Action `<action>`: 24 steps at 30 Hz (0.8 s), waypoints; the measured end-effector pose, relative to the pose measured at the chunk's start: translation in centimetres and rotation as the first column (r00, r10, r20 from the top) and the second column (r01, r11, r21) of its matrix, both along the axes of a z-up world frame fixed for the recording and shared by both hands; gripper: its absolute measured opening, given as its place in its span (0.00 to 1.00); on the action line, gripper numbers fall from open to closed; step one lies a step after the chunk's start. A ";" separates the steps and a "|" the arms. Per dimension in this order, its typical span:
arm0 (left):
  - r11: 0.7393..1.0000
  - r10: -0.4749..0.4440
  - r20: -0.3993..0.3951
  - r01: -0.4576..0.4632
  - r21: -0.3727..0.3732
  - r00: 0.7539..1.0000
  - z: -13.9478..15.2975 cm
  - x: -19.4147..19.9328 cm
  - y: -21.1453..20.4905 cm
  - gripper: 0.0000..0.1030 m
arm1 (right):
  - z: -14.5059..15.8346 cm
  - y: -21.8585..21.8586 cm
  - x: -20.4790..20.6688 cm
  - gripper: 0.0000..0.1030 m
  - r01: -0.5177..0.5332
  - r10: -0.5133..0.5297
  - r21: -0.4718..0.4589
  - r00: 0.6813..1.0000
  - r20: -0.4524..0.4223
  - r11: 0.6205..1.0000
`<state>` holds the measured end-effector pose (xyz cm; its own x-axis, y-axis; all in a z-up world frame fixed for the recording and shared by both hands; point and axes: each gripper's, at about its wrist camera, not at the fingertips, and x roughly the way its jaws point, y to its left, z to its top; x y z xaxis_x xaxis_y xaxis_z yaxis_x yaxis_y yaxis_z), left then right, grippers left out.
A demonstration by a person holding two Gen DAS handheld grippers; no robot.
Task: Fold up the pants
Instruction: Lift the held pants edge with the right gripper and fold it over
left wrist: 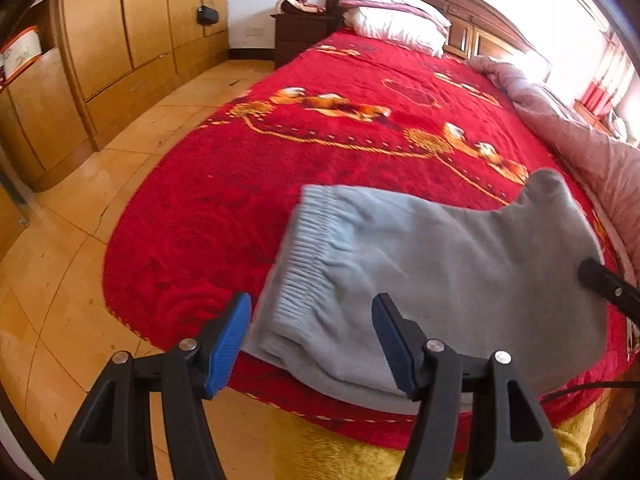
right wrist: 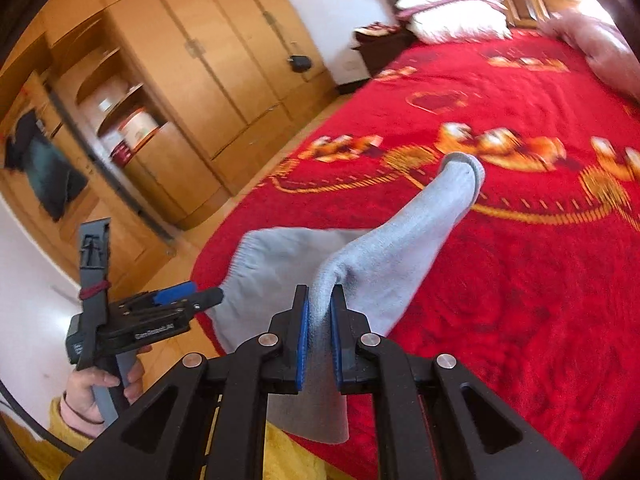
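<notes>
Grey fleece pants (left wrist: 432,280) lie on the red bedspread (left wrist: 280,168) at the near edge of the bed, elastic waistband toward the wardrobe side, one leg end reaching up the bed toward the pillows (left wrist: 396,20). Seen from the right wrist, the right gripper (right wrist: 320,336) has its blue pads pinched narrow on a fold of the grey cloth, which is raised off the bedspread. The left gripper (left wrist: 312,344) stands wide with nothing between its fingers, above the waistband end. A hand (right wrist: 100,388) grips its handle. Beside the bed, the wooden wardrobe (right wrist: 192,80) has open shelves holding boxes (right wrist: 136,124).
</notes>
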<state>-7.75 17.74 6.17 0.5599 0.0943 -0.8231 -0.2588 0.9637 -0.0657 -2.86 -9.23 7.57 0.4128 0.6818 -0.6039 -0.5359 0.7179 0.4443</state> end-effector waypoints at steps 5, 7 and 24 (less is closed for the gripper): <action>0.999 0.037 -0.007 -0.037 0.008 0.999 0.1 -0.2 1.6 0.64 | 1.5 2.5 0.1 0.10 -0.076 0.075 0.027 0.997 0.022 0.997; 0.999 0.050 -0.004 -0.050 -0.002 0.999 0.2 -0.3 2.2 0.64 | 1.7 3.2 0.2 0.10 -0.091 0.090 0.032 0.996 0.026 0.995; 0.989 0.147 0.027 -0.146 -0.033 0.989 0.0 -2.9 7.0 0.64 | 1.3 12.6 0.6 0.10 -0.293 0.293 0.005 0.956 0.004 0.956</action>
<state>-10.62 24.78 6.21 0.5657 0.1515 -0.8105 -0.3942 0.9131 -0.1045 -2.24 3.42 8.83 0.1966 0.7766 -0.5986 -0.7239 0.5267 0.4456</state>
